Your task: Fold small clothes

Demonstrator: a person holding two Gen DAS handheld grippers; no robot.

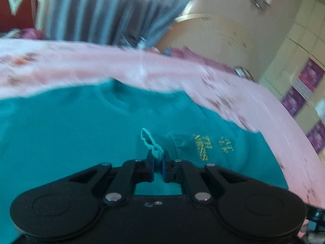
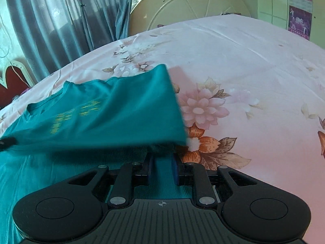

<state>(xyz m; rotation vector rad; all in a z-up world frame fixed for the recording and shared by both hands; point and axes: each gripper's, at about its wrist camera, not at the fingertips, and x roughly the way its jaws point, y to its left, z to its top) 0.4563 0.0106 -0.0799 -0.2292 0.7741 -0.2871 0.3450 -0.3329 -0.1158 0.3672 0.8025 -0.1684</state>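
both tools tilt downward: left tool [image 1: 157, 158] pinches teal shirt [image 1: 61, 132] fabric, right tool [image 2: 162, 162] grips its edge.

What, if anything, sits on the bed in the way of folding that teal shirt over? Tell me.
Nothing visible does. The left tongs pinch a small bunch of the teal shirt, and the right tongs have shirt fabric between them. The flowered bedsheet beside the shirt shows only its print and creases.

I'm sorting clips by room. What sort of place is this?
Most likely a bedroom: the teal shirt lies on a bed with a pink floral sheet, a rounded headboard behind it and grey-blue curtains alongside.
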